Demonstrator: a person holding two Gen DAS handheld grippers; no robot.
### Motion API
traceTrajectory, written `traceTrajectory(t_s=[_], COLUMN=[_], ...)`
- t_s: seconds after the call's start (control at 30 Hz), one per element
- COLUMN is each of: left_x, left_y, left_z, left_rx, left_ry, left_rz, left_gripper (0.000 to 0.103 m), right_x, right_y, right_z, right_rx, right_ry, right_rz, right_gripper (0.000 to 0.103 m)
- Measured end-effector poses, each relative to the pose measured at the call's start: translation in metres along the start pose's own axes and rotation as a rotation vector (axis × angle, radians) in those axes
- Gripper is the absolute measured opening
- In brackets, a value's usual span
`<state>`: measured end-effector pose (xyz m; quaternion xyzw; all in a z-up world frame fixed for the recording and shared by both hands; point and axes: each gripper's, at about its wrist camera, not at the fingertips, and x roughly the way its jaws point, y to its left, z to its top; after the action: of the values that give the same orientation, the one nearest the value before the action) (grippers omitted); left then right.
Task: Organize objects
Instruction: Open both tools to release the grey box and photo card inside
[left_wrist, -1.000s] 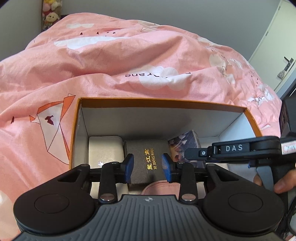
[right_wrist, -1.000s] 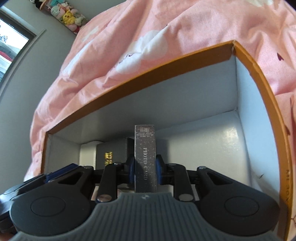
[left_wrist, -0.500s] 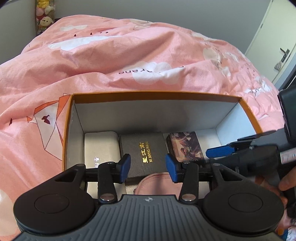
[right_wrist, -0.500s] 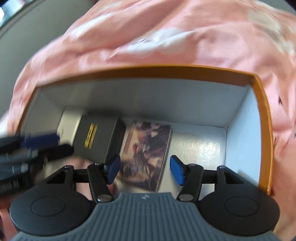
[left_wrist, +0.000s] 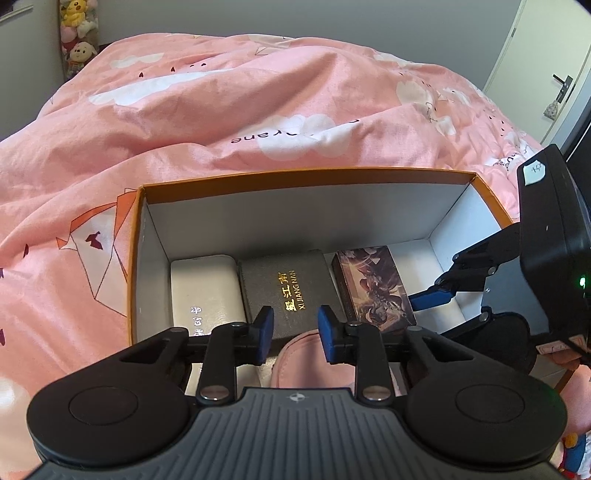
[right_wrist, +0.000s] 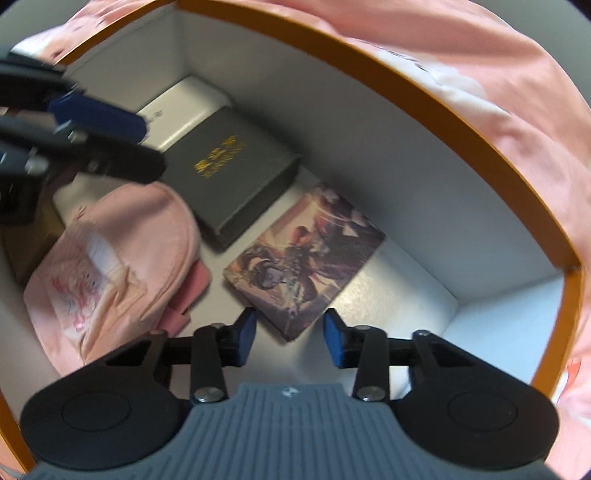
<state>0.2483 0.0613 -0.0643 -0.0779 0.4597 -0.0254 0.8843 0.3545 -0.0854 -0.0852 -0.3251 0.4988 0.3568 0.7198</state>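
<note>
Inside orange-rimmed white cardboard box (right_wrist: 417, 92): illustrated flat card box (right_wrist: 306, 258) lies flat.
Right gripper (right_wrist: 289, 338): above its near corner, jaws closing, empty.
Left gripper (left_wrist: 295, 334): closing, empty.

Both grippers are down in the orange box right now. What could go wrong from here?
The right gripper, jaws closing on nothing, hangs just over the card box; dipping lower could nudge it out of line beside the dark box.

The left gripper hovers nearby above the pink pouch; the two could collide.
</note>
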Motion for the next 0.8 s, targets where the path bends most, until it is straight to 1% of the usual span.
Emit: traceTrajectory(t_s=[0.07,0.13,0.2,0.33,0.43,0.5,0.57,0.7,0.8], left_x=[0.0,-0.001,-0.002,-0.008,-0.015,-0.023,-0.035,-0.064,-0.085], left_y=[0.001,0.002,0.003,0.003,0.0,-0.004,-0.009,-0.023,-0.035], left_z=[0.0,0.0,0.0,-0.001,-0.002,-0.004,-0.006,-0.016,-0.028], left_rx=[-0.002,-0.007,-0.013,-0.017,-0.012,-0.008,0.0,0.021,0.049], left_ry=[0.0,0.0,-0.001,-0.009,-0.017,-0.026,-0.041,-0.073,-0.091], left_rz=[0.005,0.003,0.001,-0.006,-0.021,-0.042,-0.068,-0.129,-0.166], left_gripper=[0.03,0.03,0.03,0.03,0.03,0.03,0.03,0.03,0.03], right_x=[0.001,0.001,0.001,0.002,-0.002,-0.011,-0.027,-0.066,-0.094], right_y=[0.002,0.002,0.003,0.001,-0.003,-0.005,-0.006,-0.01,0.004], right_z=[0.001,0.002,0.003,0.004,0.003,0.0,-0.006,-0.027,-0.042], right_rx=[-0.036,-0.057,-0.083,-0.098,-0.082,-0.062,-0.025,0.118,0.205], right_ry=[-0.003,-0.015,-0.024,-0.026,-0.026,-0.043,-0.078,-0.166,-0.227], right_rz=[-0.013,-0.013,-0.012,-0.033,-0.034,-0.037,-0.049,-0.052,-0.035], right_gripper=[0.039,0.035,0.027,0.027,0.025,0.026,0.026,0.026,0.026])
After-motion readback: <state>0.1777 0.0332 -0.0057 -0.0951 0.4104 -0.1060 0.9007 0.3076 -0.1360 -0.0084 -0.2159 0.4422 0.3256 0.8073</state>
